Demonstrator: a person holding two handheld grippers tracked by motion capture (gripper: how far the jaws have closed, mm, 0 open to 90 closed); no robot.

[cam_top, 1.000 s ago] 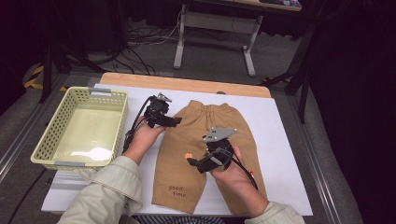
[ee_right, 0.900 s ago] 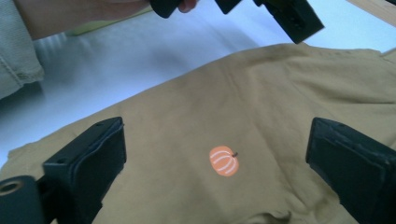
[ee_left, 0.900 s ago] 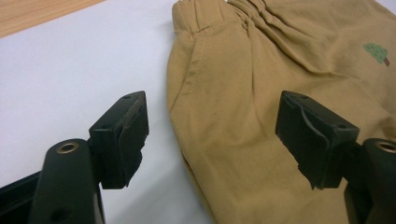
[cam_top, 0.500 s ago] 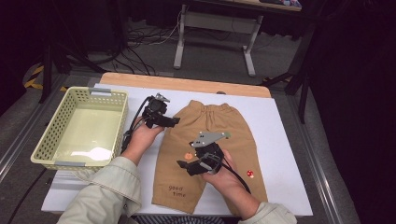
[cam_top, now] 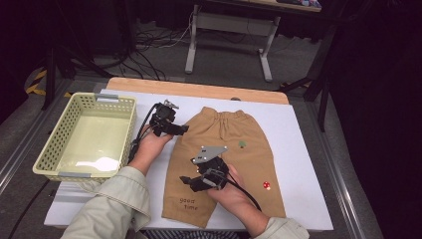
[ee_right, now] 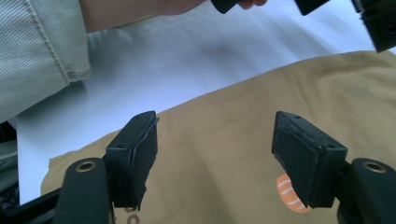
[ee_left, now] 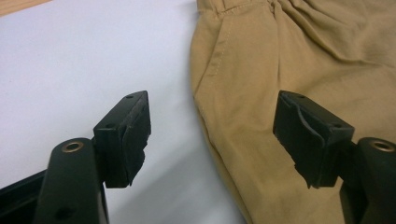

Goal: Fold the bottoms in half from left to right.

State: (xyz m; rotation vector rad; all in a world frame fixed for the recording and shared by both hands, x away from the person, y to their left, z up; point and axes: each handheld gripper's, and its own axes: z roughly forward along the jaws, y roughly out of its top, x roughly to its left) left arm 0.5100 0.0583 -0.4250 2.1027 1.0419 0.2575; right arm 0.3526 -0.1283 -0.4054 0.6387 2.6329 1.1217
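Tan children's trousers [cam_top: 249,159] lie flat on the white table cover, waistband at the far side. My left gripper [cam_top: 182,130] hovers at their upper left side, open. In the left gripper view its jaws [ee_left: 212,135] straddle the trousers' side seam [ee_left: 299,56], one over the white cover and one over the cloth. My right gripper [cam_top: 190,181] is low over the left leg, pointing left. Its jaws [ee_right: 215,154] have just been closing and stand open above the tan cloth [ee_right: 224,107], pressing on nothing. An orange print [ee_right: 289,198] peeks out beside the right jaw.
A pale yellow plastic basket [cam_top: 50,159] stands at the table's left. The white cover [cam_top: 303,134] stretches right of the trousers, with a wooden strip [cam_top: 199,89] along the far edge. A light sleeve [ee_right: 37,46] lies near the right gripper.
My right gripper has moved left across the trousers onto the left leg, and its jaws have narrowed. The left hand has stayed put.
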